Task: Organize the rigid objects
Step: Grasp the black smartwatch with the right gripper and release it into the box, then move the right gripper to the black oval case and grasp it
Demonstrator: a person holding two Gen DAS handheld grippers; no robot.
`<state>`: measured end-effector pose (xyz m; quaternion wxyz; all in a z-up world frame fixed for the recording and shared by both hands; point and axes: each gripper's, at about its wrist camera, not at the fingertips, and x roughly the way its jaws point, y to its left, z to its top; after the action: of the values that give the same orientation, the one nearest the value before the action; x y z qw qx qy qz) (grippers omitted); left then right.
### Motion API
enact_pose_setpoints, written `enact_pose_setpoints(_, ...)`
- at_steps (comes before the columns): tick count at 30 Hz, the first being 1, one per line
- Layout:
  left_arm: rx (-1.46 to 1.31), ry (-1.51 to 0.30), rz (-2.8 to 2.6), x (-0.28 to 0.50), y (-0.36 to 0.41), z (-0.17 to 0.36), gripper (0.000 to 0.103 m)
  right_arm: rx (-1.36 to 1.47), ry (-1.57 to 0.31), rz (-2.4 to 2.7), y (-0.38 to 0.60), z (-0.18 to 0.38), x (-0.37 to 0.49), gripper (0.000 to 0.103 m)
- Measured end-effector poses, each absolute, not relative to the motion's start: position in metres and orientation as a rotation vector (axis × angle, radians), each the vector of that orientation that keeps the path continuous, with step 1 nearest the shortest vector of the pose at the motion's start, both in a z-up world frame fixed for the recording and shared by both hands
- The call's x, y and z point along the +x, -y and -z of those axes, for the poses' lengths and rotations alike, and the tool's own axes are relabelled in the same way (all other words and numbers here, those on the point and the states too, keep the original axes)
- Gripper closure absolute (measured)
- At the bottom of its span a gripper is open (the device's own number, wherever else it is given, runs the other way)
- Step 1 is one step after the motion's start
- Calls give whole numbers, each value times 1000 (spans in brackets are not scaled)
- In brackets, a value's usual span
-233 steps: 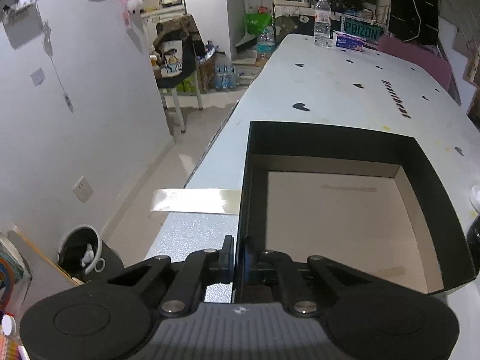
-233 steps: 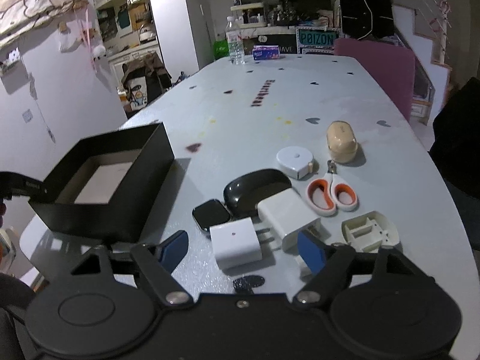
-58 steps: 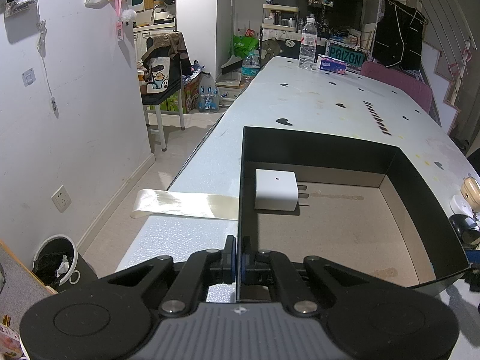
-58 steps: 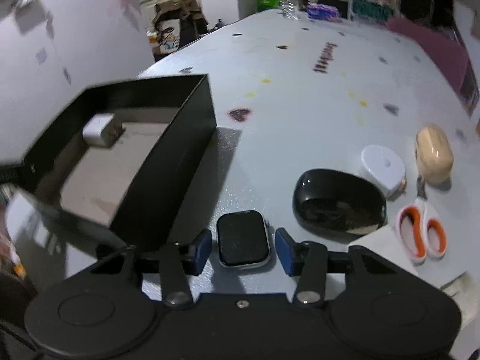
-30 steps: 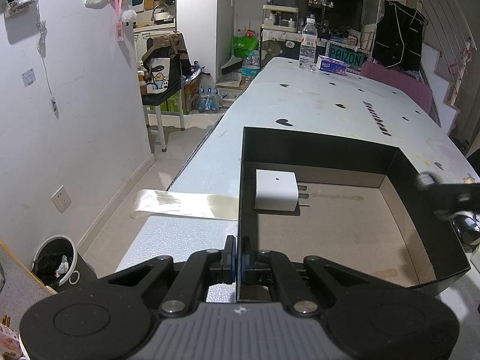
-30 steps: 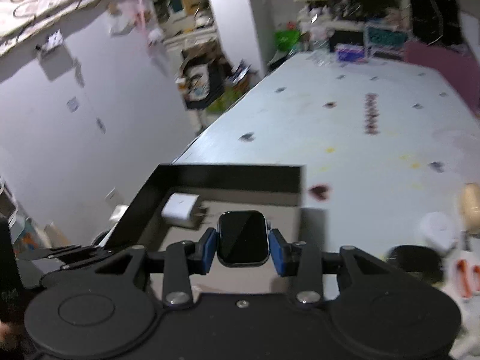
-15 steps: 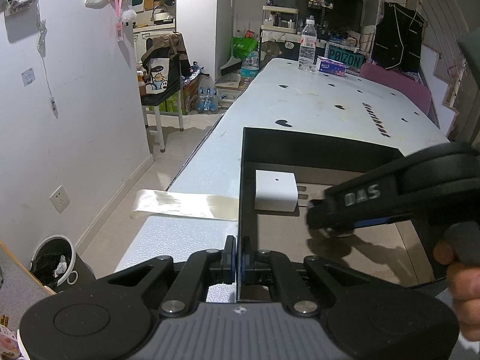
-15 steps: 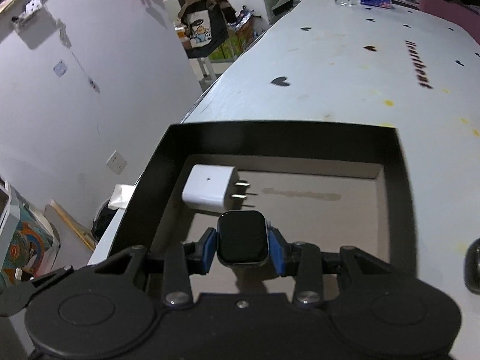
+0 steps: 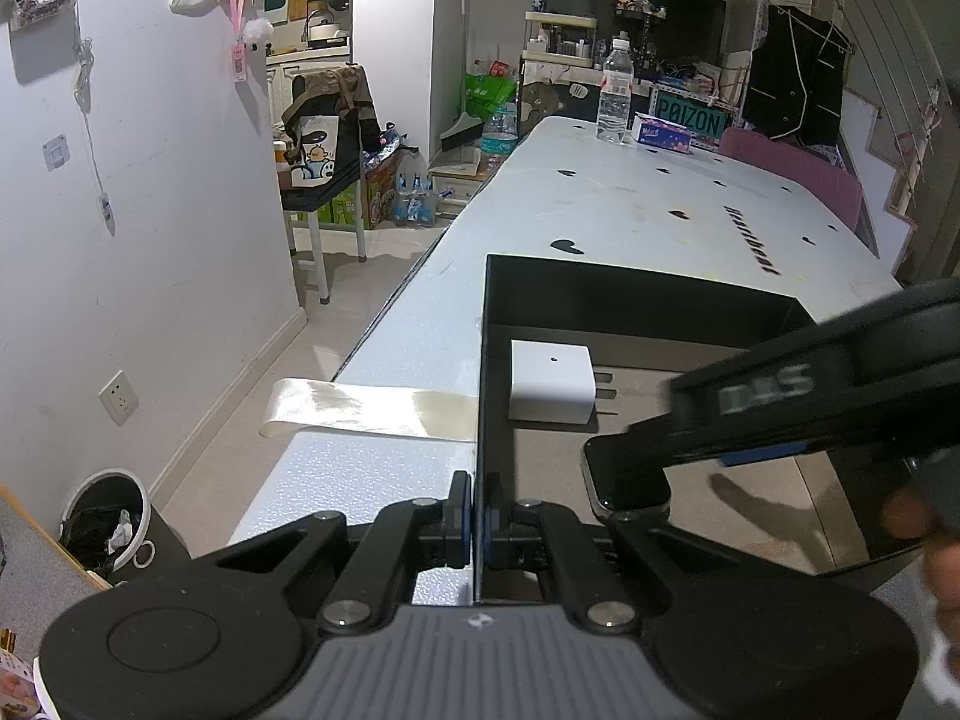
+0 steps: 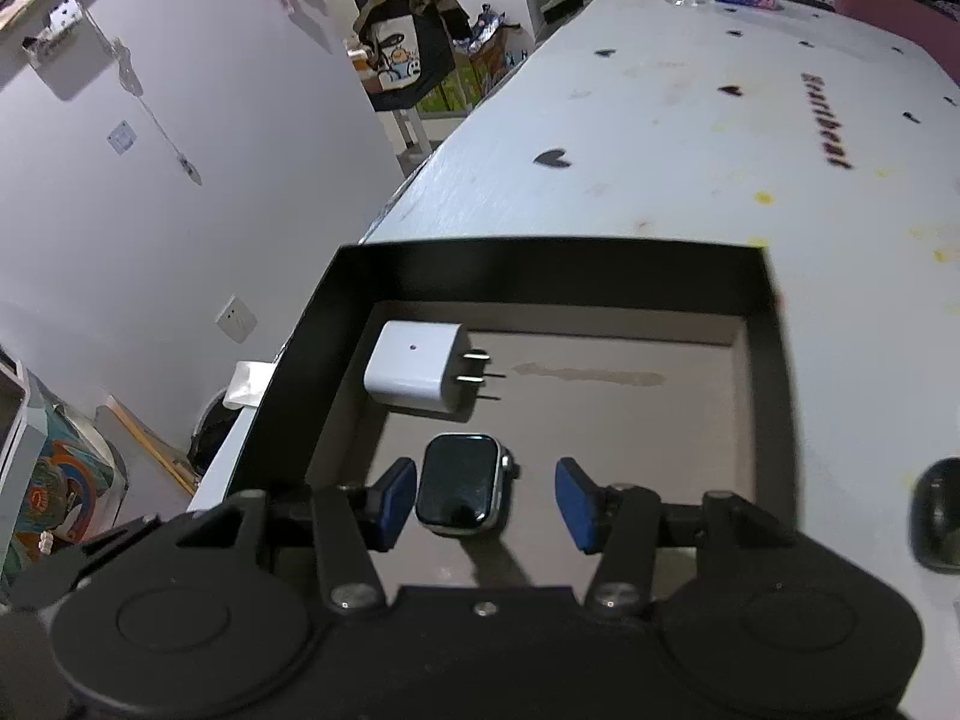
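Left gripper [image 9: 474, 516] pressed together, pinching near wall of black box [image 9: 636, 294] at table's [image 10: 660, 120] left edge. Right gripper [image 10: 485, 501] inside box, jaws opening; watch [image 10: 459, 483] between blue pads [image 10: 396, 498], right pad clear of it, left-pad contact unclear. White charger [image 10: 414, 369] on box floor, far-left corner, just beyond watch. Black mouse [image 10: 936, 516] right, outside box.

right gripper [image 10: 486, 501]: black body | blue pads | silver screws | "DAS" lettering

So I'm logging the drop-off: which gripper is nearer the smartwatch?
Right. The right gripper straddles the smartwatch, jaws opening around it. The left gripper is shut on the black box's wall, beside it.
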<state>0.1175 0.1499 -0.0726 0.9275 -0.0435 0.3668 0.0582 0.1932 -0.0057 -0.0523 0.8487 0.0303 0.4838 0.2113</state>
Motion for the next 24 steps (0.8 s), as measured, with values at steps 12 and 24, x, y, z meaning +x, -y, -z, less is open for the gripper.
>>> enact_pose_setpoints(12, -89, -752, -119, 117, -150, 72, 101, 95, -924, -436, 60, 22, 156, 37)
enact_pose_setpoints(24, -89, -752, -119, 117, -151, 72, 101, -12, -741, -398, 87, 18, 107, 1)
